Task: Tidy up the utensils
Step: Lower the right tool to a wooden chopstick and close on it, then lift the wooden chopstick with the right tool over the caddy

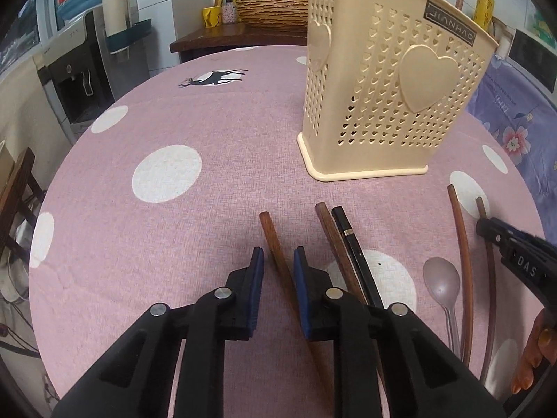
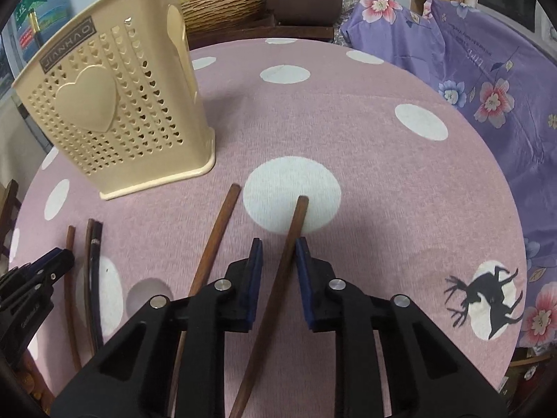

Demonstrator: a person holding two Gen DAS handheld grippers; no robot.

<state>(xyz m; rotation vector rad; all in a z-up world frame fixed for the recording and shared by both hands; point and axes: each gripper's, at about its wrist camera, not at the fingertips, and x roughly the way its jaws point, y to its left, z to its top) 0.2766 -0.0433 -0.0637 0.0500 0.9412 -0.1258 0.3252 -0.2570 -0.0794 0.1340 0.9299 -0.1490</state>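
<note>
A cream perforated utensil holder (image 1: pixel 390 104) (image 2: pixel 115 111) stands upright on the table. My left gripper (image 1: pixel 277 254) is low over a brown chopstick (image 1: pixel 269 230). The stick runs between the blue pads, near the right pad, with a gap on its left. My right gripper (image 2: pixel 278 245) straddles another brown chopstick (image 2: pixel 297 219) the same way, with a gap at the left pad. A second brown chopstick (image 2: pixel 216 237) lies just to its left. A brown and a black chopstick (image 1: pixel 334 237) and a pale spoon (image 1: pixel 441 285) lie between the grippers.
A pink tablecloth (image 1: pixel 174 139) with white dots covers the round table. Two thin brown sticks (image 1: pixel 463 261) lie beside the spoon. A water dispenser (image 1: pixel 69 80) stands left, a wicker basket (image 1: pixel 271 8) behind, a purple floral cloth (image 2: pixel 487 69) right. A hand (image 1: pixel 536 348) shows at the right edge.
</note>
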